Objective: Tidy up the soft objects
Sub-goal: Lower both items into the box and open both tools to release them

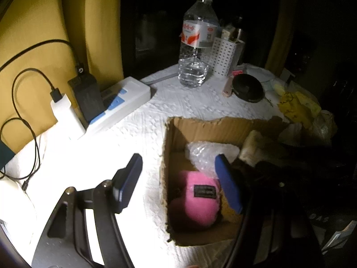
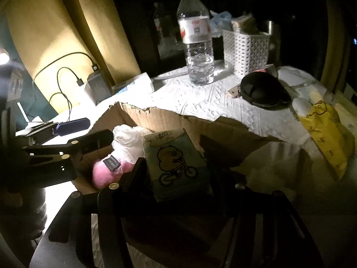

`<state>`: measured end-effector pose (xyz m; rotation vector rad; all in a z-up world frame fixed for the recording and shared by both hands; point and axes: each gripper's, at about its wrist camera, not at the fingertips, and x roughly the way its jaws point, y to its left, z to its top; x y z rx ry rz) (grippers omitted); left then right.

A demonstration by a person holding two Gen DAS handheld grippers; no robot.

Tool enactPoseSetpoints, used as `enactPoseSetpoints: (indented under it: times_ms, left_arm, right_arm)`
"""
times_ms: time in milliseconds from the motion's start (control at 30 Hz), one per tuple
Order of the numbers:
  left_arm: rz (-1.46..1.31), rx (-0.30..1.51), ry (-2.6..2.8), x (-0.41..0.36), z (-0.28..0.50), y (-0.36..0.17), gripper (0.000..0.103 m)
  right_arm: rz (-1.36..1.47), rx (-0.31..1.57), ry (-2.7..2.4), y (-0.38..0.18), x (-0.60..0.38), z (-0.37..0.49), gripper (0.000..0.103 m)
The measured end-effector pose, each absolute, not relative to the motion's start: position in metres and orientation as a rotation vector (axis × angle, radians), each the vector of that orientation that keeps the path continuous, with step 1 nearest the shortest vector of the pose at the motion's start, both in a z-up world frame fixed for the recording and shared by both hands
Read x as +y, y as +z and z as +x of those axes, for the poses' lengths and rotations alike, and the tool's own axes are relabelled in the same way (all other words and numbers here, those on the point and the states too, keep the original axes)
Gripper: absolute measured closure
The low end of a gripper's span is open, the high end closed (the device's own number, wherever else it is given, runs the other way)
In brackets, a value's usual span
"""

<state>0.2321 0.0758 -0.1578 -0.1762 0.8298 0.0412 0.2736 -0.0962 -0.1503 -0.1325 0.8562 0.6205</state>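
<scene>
An open cardboard box [image 1: 214, 125] stands on the white table. Inside lie a pink fuzzy toy [image 1: 196, 198] with a black label and crumpled clear wrap [image 1: 207, 154]. My left gripper [image 1: 178, 183] is open and empty, its blue fingers straddling the box's left wall. In the right wrist view my right gripper [image 2: 176, 169] is shut on a tissue pack [image 2: 176, 163] printed with a bear on a bicycle, held over the box [image 2: 169, 116]. The pink toy [image 2: 104, 174] and a white soft bundle [image 2: 127, 138] lie below. The left gripper [image 2: 73, 131] shows at left.
A water bottle [image 1: 196, 42], a white perforated basket [image 1: 223, 55] and a black round case [image 1: 247, 87] stand at the back. A power strip with chargers and cables [image 1: 107, 102] sits at left. A yellow pouch [image 2: 325, 131] lies at right.
</scene>
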Motion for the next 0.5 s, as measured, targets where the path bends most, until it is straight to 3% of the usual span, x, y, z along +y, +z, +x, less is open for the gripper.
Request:
enactPoseSetpoints:
  times_ms: [500]
  left_arm:
    - [-0.172,0.831,0.026,0.070,0.226,-0.153,0.034]
  right_arm:
    - [-0.162,0.848,0.590,-0.147,-0.092,0.270,0.042]
